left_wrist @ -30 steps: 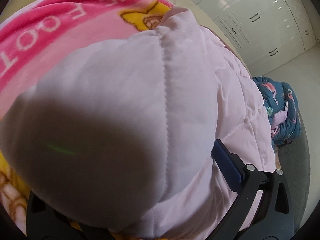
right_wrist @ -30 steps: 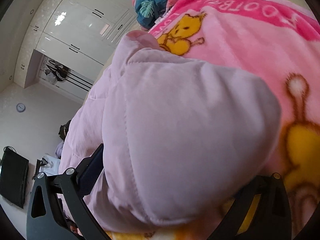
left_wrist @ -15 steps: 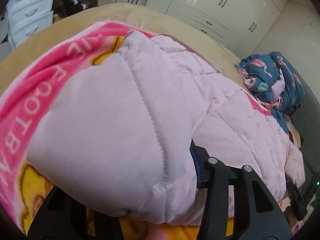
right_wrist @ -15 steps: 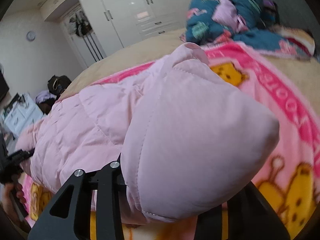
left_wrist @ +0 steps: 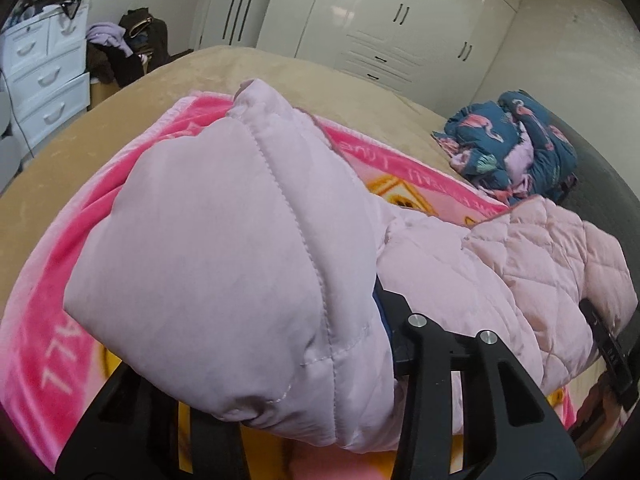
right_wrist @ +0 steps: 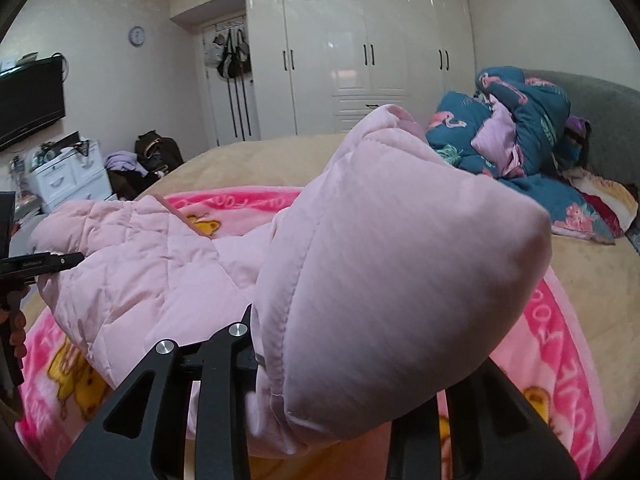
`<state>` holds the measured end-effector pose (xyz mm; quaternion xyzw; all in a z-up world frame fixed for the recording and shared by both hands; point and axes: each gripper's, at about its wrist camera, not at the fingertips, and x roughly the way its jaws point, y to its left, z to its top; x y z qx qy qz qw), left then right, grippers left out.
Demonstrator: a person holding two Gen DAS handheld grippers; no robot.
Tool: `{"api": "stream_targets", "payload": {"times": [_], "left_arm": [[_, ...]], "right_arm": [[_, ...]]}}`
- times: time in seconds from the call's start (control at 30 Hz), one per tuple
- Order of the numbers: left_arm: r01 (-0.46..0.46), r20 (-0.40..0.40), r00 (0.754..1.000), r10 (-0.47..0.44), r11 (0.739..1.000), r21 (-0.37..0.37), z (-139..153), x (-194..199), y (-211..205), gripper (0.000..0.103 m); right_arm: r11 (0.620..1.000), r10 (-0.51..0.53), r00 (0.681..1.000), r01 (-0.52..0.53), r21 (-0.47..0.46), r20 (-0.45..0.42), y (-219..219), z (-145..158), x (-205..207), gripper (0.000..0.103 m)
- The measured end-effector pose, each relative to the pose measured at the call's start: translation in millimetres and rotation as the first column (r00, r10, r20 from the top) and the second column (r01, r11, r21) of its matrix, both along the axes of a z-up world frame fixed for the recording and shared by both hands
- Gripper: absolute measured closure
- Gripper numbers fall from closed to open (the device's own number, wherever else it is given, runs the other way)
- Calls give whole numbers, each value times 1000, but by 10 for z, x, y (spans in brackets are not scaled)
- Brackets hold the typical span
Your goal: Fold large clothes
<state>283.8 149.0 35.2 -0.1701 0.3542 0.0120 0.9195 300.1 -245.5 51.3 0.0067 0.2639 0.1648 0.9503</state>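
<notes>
Bulging toward both lenses, a pale pink quilted jacket [left_wrist: 224, 264] is lifted off a pink cartoon-print blanket [left_wrist: 92, 184] spread on a tan bed [left_wrist: 256, 68]. A smooth padded part of it, crossed by a stitched seam, fills the space between the fingers of the left gripper [left_wrist: 256, 368]; the fabric is bunched between the black fingers, so they are clamped on it, though the tips are buried under cloth. The right gripper [right_wrist: 340, 364] is closed on another smooth padded part of the same jacket [right_wrist: 384, 280] in the same way, with its left finger pressed against the cloth and its right one mostly hidden behind the bulge. Between the two grips the diamond-quilted body of the jacket sags down onto the blanket [right_wrist: 560, 340]. Each camera catches the other gripper at its frame edge, beside the quilted end. Farther up the bed lies a crumpled dark teal flamingo-print quilt [right_wrist: 508, 128], near a grey headboard [right_wrist: 600, 120]. Behind stand white glossy wardrobes [right_wrist: 360, 52], a white drawer unit [left_wrist: 40, 68], a wall-mounted television [right_wrist: 28, 100] and a small round clock [right_wrist: 137, 35].
</notes>
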Motion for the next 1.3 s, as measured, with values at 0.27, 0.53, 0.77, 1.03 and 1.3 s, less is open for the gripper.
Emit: {"api": "stream_targets", "payload": {"times": [0.27, 0.53, 0.77, 1.03, 1.3], "left_arm": [[23, -1, 1000, -23, 1000, 19, -40, -614, -124, 69], [18, -29, 999, -18, 999, 31, -252, -979, -221, 66], [-7, -74, 997, 8, 1000, 19, -488, -1033, -170, 59], [-19, -93, 995, 21, 999, 29, -559, -1037, -148, 51], [-35, -144, 989, 34, 999, -4, -606, -1027, -85, 40]], "right_arm": [[999, 4, 999, -3, 42, -41, -262, -122, -638, 74], [996, -38, 992, 48, 79, -118, -393, -385, -924, 72], [986, -103, 968, 130, 109, -228, -456, -672, -934, 62], [955, -144, 922, 225, 195, -359, -628, -981, -861, 42], [910, -153, 867, 311, 274, -475, -782, -1093, -812, 19]]}}
